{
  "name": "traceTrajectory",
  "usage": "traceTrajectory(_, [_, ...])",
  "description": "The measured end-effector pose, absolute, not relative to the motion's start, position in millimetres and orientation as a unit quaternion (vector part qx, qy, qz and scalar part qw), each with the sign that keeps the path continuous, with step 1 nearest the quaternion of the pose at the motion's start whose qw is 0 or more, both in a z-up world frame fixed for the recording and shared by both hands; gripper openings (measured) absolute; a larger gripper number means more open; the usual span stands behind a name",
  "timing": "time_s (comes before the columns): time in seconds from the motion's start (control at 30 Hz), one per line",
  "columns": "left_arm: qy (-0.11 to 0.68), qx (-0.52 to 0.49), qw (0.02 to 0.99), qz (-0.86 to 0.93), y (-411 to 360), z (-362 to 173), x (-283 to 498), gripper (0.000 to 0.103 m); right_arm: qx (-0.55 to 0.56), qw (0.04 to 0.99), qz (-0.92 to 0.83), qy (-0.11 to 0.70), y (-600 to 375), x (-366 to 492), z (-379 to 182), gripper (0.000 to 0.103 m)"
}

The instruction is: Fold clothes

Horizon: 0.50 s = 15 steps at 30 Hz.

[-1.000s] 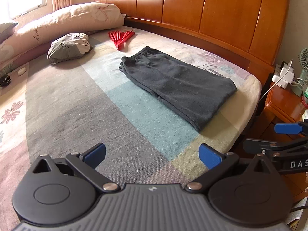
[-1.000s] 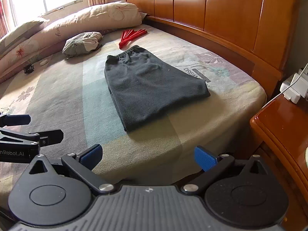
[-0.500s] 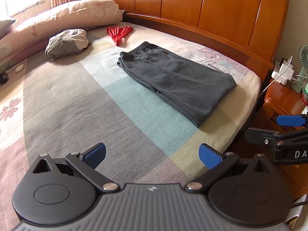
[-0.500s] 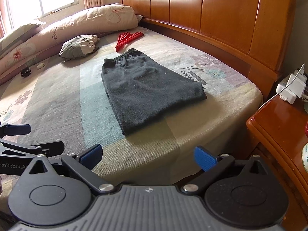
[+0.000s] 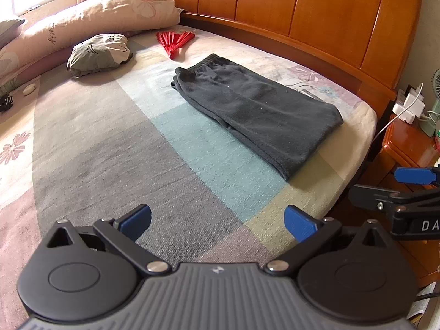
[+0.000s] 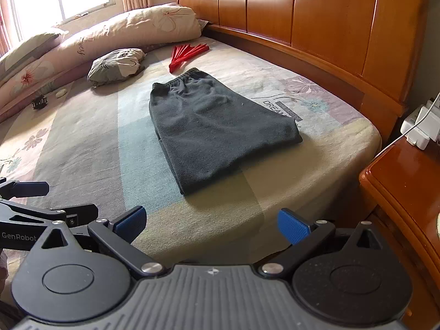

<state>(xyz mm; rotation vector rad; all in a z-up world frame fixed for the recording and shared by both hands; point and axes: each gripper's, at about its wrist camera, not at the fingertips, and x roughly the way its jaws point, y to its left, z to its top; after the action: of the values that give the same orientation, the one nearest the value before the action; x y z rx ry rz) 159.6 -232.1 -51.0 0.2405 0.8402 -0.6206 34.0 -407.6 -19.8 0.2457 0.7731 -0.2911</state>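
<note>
Dark grey pants (image 5: 255,110) lie folded flat on the bed, waistband toward the pillows; they also show in the right wrist view (image 6: 217,129). My left gripper (image 5: 218,221) is open and empty, held above the bed's near part, well short of the pants. My right gripper (image 6: 211,224) is open and empty, above the bed's near edge. Each gripper shows at the side of the other's view: the right one (image 5: 398,189) and the left one (image 6: 35,200).
The bed (image 5: 110,151) has a patterned sheet and a wooden headboard (image 5: 316,13). A red folding fan (image 5: 176,40), a small grey cushion (image 5: 99,53) and long pillows (image 5: 90,19) lie at the far side. A wooden nightstand (image 6: 407,181) with chargers stands right.
Both grippers have shifted slightly; the pants sit a little lower and nearer in both views. Both stay open and empty. The pants have not moved on the bed.
</note>
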Motion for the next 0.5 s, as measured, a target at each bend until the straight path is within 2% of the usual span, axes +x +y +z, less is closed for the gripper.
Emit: traceTrajectory(0.5, [0.401,0.113,0.859,-0.297,-230.8,-50.2,161.0,0.102,0.121,0.908,-0.137,0.376,-407.2,38.8,-22.2,0.103])
